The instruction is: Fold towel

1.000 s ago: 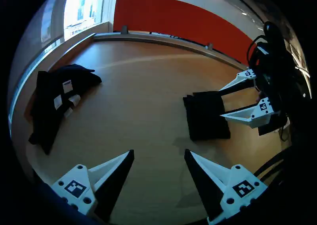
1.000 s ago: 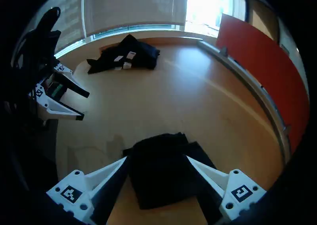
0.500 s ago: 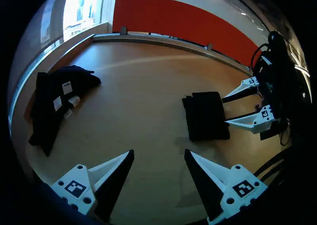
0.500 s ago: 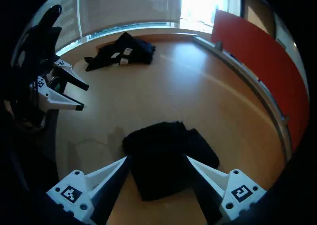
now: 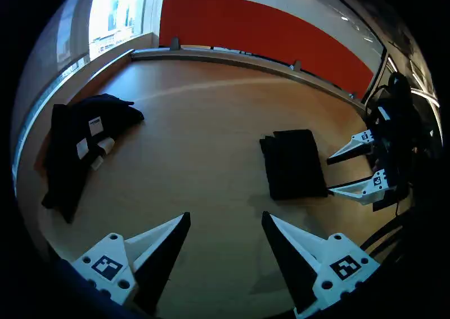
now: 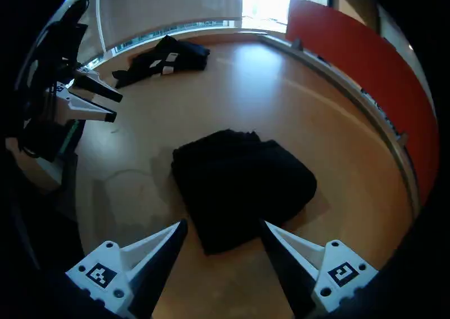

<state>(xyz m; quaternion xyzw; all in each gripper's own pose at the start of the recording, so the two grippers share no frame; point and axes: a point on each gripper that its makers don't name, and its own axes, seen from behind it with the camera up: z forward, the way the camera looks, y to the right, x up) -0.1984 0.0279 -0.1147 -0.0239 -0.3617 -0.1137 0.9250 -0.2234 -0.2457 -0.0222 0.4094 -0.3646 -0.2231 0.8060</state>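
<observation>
A black towel [image 6: 243, 184], folded into a thick rectangle, lies flat on the wooden table [image 6: 253, 99]. My right gripper [image 6: 223, 233] hovers just short of its near edge, open, with nothing between the fingers. In the left gripper view the same towel [image 5: 293, 162] sits right of centre, and the right gripper [image 5: 332, 175] stands beside its right edge, apart from it. My left gripper [image 5: 225, 224] is open above bare table, well clear of the towel. The right gripper view shows the left gripper [image 6: 115, 108] off to the far left.
A heap of dark cloth with white tags [image 5: 79, 142] lies near the window side of the table, also seen as the pile [image 6: 163, 63] at the back. A red partition [image 5: 259, 29] runs along the table's far edge. A dark-sleeved person [image 5: 402, 127] holds the right gripper.
My right gripper has drawn back off the folded towel, which now lies free on the table. The left gripper has held still.
</observation>
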